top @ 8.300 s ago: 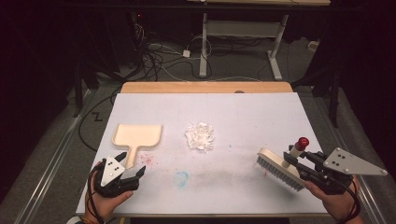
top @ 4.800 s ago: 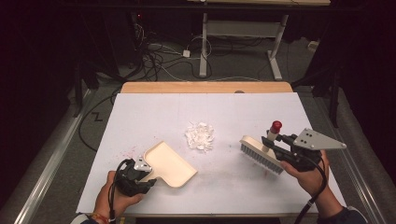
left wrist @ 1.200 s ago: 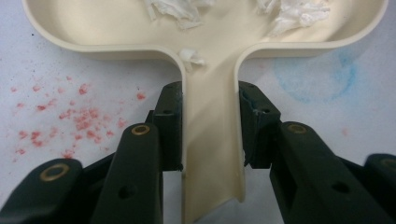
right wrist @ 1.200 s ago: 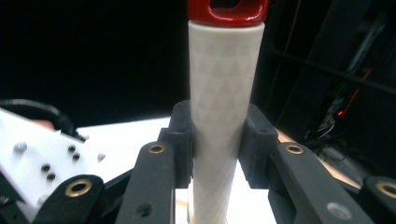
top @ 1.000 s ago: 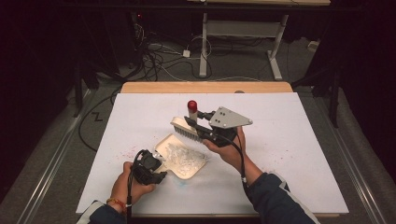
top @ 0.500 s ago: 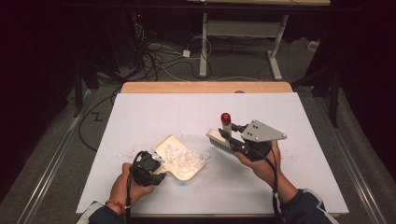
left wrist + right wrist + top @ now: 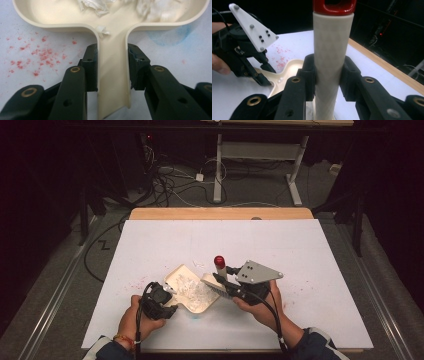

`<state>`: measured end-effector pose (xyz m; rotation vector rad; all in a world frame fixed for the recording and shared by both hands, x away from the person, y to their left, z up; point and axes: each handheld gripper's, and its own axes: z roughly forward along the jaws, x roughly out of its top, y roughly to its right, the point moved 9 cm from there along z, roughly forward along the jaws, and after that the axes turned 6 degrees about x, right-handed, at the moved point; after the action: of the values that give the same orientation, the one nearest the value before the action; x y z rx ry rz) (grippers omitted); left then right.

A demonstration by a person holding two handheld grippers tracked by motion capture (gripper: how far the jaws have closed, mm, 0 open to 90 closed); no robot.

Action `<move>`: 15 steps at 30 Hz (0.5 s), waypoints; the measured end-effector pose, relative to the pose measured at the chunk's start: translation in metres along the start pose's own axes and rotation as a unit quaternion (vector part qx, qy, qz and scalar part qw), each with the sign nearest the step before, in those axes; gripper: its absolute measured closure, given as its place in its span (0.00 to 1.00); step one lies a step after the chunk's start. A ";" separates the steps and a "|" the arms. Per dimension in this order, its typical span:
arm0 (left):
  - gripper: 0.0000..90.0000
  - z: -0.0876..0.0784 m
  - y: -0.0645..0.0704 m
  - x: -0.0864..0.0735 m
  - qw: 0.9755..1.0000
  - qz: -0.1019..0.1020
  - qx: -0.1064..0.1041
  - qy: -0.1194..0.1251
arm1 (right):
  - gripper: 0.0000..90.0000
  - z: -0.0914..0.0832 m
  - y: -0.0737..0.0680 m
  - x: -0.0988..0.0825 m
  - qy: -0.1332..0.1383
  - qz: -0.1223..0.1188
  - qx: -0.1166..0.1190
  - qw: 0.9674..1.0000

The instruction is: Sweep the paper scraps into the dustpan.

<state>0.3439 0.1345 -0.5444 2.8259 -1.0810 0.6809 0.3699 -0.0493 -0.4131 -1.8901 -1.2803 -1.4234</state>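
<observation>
Dustpan (image 7: 192,287) with white scraps (image 7: 192,289) sits lower centre in high view, brush (image 7: 218,276) at its right edge. Left gripper view: left gripper (image 7: 112,67) jaws clamp dustpan handle, bottom centre. Right gripper view: right gripper (image 7: 328,75) jaws clamp brush handle, centre frame.

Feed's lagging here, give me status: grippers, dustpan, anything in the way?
Left gripper shut on cream plastic dustpan handle. Right gripper shut on red-capped white brush. White paper scraps in pan. Nothing blocking.

Glossy cream plastic dustpan (image 7: 113,50) holds crumpled white paper scraps (image 7: 155,10) on a matt white table cover (image 7: 310,245)
</observation>
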 end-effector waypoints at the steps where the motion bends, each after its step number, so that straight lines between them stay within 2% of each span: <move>1: 0.70 0.000 0.000 0.000 1.000 0.000 0.000 0.001 | 0.78 0.000 0.000 0.000 0.000 0.000 0.000 1.000; 3: 0.70 0.000 0.000 0.000 1.000 0.000 0.001 0.000 | 0.78 0.006 -0.001 0.003 0.006 -0.005 0.002 1.000; 4: 0.70 0.000 0.000 0.000 1.000 -0.001 0.000 0.000 | 0.78 0.010 -0.002 0.006 0.017 0.005 0.009 1.000; 9: 0.70 0.000 0.001 0.001 1.000 0.001 0.000 0.001 | 0.78 0.014 -0.006 0.013 0.028 0.000 0.015 1.000; 13: 0.70 0.000 0.001 0.000 1.000 0.002 -0.001 -0.001 | 0.78 0.014 -0.005 0.018 0.035 0.004 0.014 0.999; 15: 0.70 -0.001 0.002 0.000 1.000 0.004 -0.001 -0.001 | 0.78 0.014 0.000 0.021 0.038 0.002 0.006 0.999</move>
<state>0.3424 0.1337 -0.5441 2.8231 -1.0934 0.6767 0.3775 -0.0290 -0.3990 -1.8122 -1.2467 -1.4670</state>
